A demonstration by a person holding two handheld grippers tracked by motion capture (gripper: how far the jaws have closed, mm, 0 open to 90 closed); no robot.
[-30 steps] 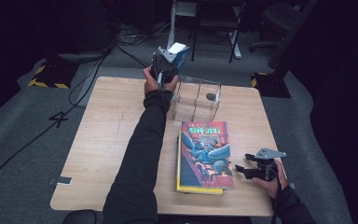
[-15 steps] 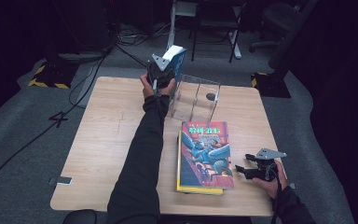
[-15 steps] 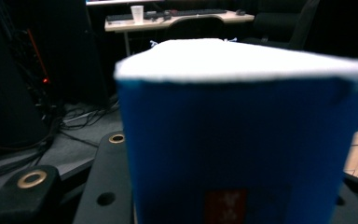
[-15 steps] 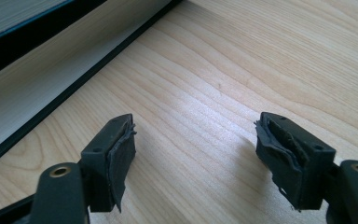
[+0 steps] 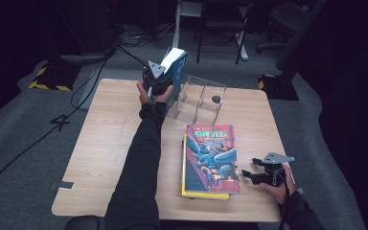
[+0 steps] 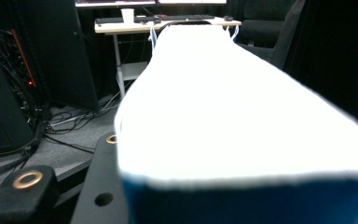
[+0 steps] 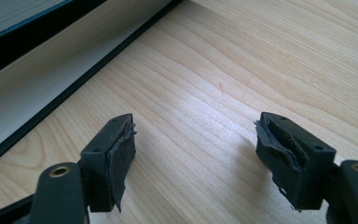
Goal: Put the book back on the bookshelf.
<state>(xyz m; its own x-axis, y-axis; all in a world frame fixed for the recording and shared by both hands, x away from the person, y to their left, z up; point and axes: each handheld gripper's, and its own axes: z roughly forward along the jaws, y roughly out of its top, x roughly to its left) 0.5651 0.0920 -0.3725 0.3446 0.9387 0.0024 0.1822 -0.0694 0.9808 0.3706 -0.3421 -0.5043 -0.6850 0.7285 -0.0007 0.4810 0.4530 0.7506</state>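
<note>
A blue book [image 5: 176, 69] with white page edges [image 6: 242, 107] stands upright at the left end of a clear acrylic book stand [image 5: 201, 98]. My left gripper [image 5: 158, 82] is shut on it from the near side. Its jaws have just eased a little wider, and the book still sits between them. My right gripper [image 5: 248, 175] rests open and low over the table [image 5: 105, 143], right of a flat stack of books topped by an illustrated cover [image 5: 212, 155]. In the right gripper view the open gripper [image 7: 196, 154] has only bare wood between its pads, and the stack's page edge [image 7: 32, 84] lies upper left.
A small dark object [image 5: 216, 99] sits inside the stand's right section. A yellow book [image 5: 184, 167] lies under the illustrated one. A strip of tape [image 5: 66, 185] marks the table's near left edge. Cables and chair legs cover the floor beyond the table.
My left hand has lowered the blue book toward the stand's left end. The right gripper has kept still.
</note>
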